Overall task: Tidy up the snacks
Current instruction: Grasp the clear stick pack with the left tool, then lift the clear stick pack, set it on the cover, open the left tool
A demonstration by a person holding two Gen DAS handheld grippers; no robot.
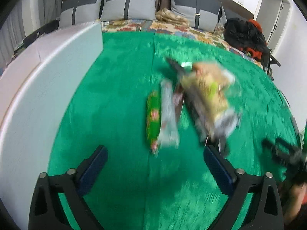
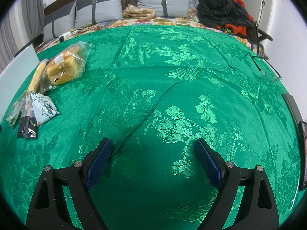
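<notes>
A bed fills both views, spread with a green brocade cloth (image 2: 172, 88) that has a woven flower pattern. Grey cushions (image 2: 99, 11) lean against the headboard, and a heap of black and orange clothing (image 2: 224, 11) sits at the far right corner.

The left tool (image 1: 155, 153) hangs above the cloth with its blue pads (image 1: 96, 164) spread wide and nothing between them; this view is smeared by motion blur. Just beyond its tips lies the cluster of snacks. A green wrapped snack (image 1: 152, 118) and a silvery packet (image 1: 168, 115) lie side by side, touching, their long axes running away from the tool towards the headboard. To their right a bagged bread snack (image 1: 209, 94) lies on darker packets, its long axis slanting from far-left to near-right. A white box (image 1: 48, 76) stands along the left of the cloth; its inside is not visible.

The right tool (image 2: 153, 149) also rests wide open and empty, over bare cloth, well apart from the snacks. In its view the cluster sits far to the left: the bread in its clear bag (image 2: 65, 65) farthest, a long yellowish stick packet (image 2: 35, 78) touching it and pointing roughly towards the headboard, then a pale printed pouch (image 2: 44, 107) and a black sachet (image 2: 26, 126) nearest. A dark flat device (image 2: 293, 107) lies at the right edge.
</notes>
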